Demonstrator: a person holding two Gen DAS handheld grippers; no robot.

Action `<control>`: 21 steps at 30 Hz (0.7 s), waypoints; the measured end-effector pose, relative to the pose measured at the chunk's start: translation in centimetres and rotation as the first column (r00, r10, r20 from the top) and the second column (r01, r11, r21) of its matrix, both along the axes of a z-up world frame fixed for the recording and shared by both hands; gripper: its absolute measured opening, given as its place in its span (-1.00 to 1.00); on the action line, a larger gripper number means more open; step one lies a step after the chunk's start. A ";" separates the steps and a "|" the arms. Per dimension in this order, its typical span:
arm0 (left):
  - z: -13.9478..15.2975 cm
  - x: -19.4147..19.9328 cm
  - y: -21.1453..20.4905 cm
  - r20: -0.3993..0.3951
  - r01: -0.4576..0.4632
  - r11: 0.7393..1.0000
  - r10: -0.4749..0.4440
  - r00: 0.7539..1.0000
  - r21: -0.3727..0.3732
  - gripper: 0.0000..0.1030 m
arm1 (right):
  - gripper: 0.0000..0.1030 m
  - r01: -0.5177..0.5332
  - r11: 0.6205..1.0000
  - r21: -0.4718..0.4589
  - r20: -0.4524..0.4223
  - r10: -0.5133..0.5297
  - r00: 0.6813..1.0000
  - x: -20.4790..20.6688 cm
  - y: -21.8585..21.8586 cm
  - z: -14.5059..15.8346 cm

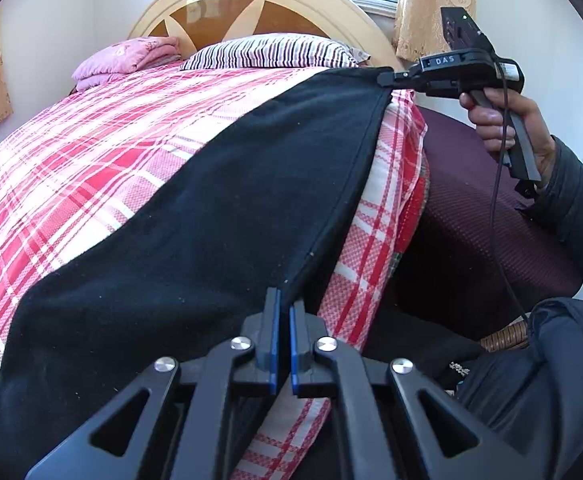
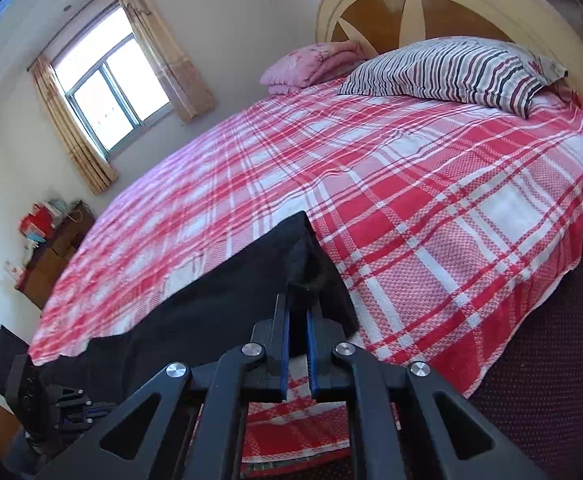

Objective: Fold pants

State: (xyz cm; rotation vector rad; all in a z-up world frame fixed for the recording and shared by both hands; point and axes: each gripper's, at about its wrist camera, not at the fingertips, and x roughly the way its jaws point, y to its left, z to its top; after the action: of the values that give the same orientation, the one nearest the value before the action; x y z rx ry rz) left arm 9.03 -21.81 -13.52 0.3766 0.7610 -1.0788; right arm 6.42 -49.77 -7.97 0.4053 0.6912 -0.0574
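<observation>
Your left gripper and right gripper clamp the black pants along the bed's near edge; striped pillow sits by the headboard.

Black grippers — blue-lined jaws, silver screws, "DAS" marking — dark padded sleeve.

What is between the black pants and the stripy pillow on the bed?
Only bare red-checked bedsheet lies between the black pants and the striped pillow; the right wrist view shows it best.
</observation>
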 end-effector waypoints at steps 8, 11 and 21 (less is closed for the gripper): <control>0.5 -0.1 1.0 0.021 -0.013 1.000 0.013 1.000 -0.010 -0.65 | -0.41 0.083 0.997 -0.002 -0.001 -0.083 0.997 -0.1 -1.6 -0.5; 1.5 -0.4 2.9 0.078 -0.051 0.998 0.052 0.996 -0.022 -0.36 | 0.00 0.182 0.981 -0.063 0.038 -0.180 0.983 -1.2 -2.1 0.6; 3.8 2.2 14.0 0.178 -0.333 0.943 0.329 0.927 -0.010 -0.06 | 0.00 -0.180 0.974 -0.135 0.034 0.186 0.982 2.1 8.8 2.0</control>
State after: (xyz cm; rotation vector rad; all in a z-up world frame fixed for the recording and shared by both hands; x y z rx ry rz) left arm 11.24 -7.77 -9.76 0.3414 0.6484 -0.7090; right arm 8.48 -40.98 -5.96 0.2145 0.6724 0.0806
